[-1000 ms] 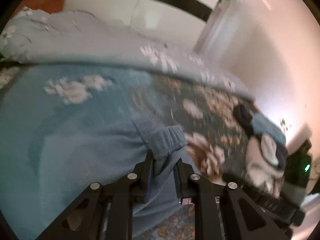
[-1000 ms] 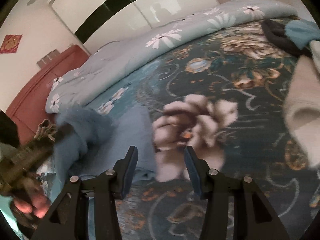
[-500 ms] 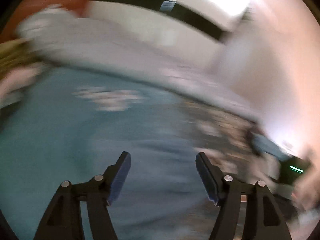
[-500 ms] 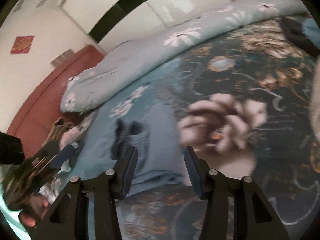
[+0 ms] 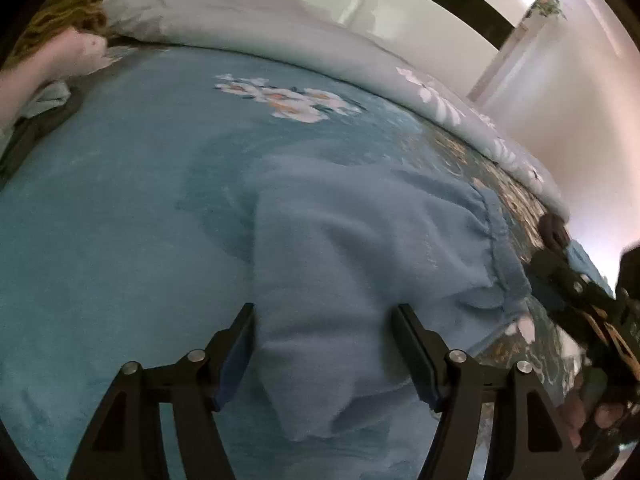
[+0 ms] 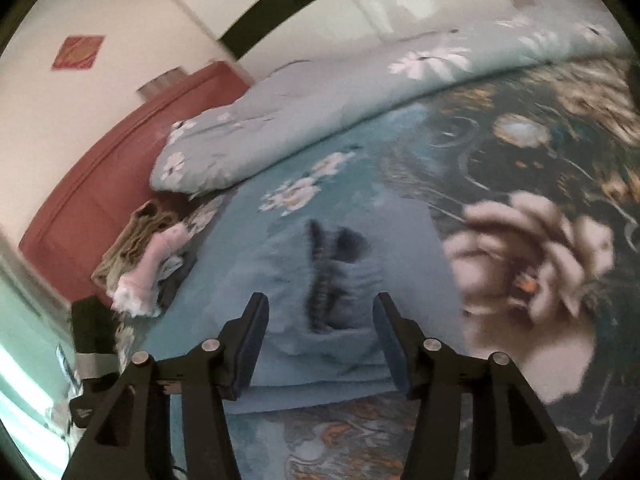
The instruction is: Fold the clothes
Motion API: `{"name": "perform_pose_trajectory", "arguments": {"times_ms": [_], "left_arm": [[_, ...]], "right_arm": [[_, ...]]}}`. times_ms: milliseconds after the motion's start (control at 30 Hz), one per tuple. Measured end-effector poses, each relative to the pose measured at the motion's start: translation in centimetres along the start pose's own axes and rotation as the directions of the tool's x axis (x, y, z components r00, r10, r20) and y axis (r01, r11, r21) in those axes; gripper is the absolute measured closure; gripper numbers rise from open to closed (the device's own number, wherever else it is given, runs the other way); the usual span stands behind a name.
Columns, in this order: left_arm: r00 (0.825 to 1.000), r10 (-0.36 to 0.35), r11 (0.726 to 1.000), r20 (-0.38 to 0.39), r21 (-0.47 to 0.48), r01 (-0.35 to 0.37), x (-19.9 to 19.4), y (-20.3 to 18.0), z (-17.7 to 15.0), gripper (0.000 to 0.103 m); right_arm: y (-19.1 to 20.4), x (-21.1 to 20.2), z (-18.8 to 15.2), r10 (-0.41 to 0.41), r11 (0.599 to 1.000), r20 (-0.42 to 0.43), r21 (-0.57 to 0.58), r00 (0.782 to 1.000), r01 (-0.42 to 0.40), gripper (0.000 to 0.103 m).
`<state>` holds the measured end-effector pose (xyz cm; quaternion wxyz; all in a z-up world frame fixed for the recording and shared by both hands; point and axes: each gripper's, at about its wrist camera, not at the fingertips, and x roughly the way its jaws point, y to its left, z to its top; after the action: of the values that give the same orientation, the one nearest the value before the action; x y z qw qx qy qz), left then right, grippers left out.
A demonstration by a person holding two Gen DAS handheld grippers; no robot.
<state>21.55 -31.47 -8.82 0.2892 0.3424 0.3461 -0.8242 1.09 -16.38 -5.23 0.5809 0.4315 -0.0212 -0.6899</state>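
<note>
From the left wrist we see our left gripper (image 5: 324, 344) with its jaws spread wide and nothing between them. Just ahead of and partly under them lies the light blue fleece garment (image 5: 360, 248), loosely rumpled on the bed (image 5: 120, 200), its hemmed edge turned toward the right. The bed cover is teal near us, with a printed white flower cluster beyond the garment, and turns dark and floral to the right. A pale grey-blue duvet (image 5: 280, 20) with white daisies runs along the far side. At the upper left sits a small pile of clothes (image 5: 52, 56), olive-brown and pale pink. At the right edge we catch our right gripper (image 5: 580, 304), dark and blurred, beside the garment's right edge; from here we cannot tell how its jaws stand.

From the right wrist, our right gripper (image 6: 320, 340) has its jaws spread too, empty, poised over the near part of the same blue garment (image 6: 360, 272), which lies flat-ish on the bed (image 6: 248, 240) with a dark smeared shape on top of it that we cannot identify. A large pink printed flower lies just to its right. The duvet (image 6: 320, 100) lies beyond, the pile of clothes (image 6: 148, 248) sits at the left, and a reddish-brown headboard (image 6: 100, 168) stands against the wall.
</note>
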Motion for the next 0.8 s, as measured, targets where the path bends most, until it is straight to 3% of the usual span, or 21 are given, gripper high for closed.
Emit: {"name": "perform_pose_trajectory", "arguments": {"times_ms": [233, 267, 300, 333, 433, 500, 567, 667, 733, 800], "left_arm": [[0.999, -0.020, 0.998, 0.037, -0.066, 0.022, -2.2, 2.3, -0.2, 0.031], [0.999, -0.021, 0.996, 0.044, -0.081, 0.025, -2.5, 2.7, -0.1, 0.031], [0.998, -0.023, 0.995, 0.051, -0.095, 0.028, -2.6, 3.1, 0.1, 0.031], [0.998, -0.029, 0.994, 0.056, -0.105, 0.035, -2.4, 3.3, 0.4, 0.031], [0.995, -0.058, 0.991, 0.077, -0.117, 0.066, -3.0, 3.6, 0.8, 0.031], [0.996, -0.057, 0.992, 0.063, -0.108, 0.063, -2.6, 3.3, 0.7, 0.031], [0.997, -0.055, 0.993, 0.050, -0.099, 0.060, -2.1, 3.1, 0.6, 0.031], [0.998, -0.054, 0.995, 0.030, -0.085, 0.056, -1.3, 2.7, 0.4, 0.031], [0.999, -0.052, 0.996, 0.017, -0.076, 0.053, -0.9, 2.5, 0.3, 0.031], [0.999, -0.050, 0.996, 0.003, -0.067, 0.051, -0.4, 2.2, 0.2, 0.031]], "right_arm": [[2.3, 2.8, 0.5, 0.033, 0.998, -0.063, -0.052, 0.997, -0.037, 0.048], [2.4, 2.8, 0.5, 0.034, 0.998, -0.064, -0.050, 0.997, -0.037, 0.058], [2.5, 2.8, 0.5, 0.027, 0.998, -0.068, -0.052, 0.997, -0.031, 0.083], [2.5, 2.9, 0.6, 0.023, 0.998, -0.075, -0.051, 0.997, -0.027, 0.098], [2.3, 1.5, 1.5, 0.069, 0.997, -0.049, -0.036, 0.996, -0.071, 0.098], [1.4, -1.6, 2.9, 0.072, 0.997, 0.049, -0.030, 0.996, -0.071, 0.098], [0.0, -3.5, 3.7, 0.060, 0.998, 0.088, -0.006, 0.994, -0.060, 0.098], [-2.8, -2.6, 3.0, -0.042, 0.997, 0.025, 0.063, 0.999, 0.041, 0.098], [-4.6, -1.0, 1.5, -0.028, 0.990, -0.041, 0.137, 0.999, 0.034, 0.098], [-5.3, -0.6, 0.5, -0.032, 0.985, -0.052, 0.165, 0.998, 0.040, 0.095]]}}
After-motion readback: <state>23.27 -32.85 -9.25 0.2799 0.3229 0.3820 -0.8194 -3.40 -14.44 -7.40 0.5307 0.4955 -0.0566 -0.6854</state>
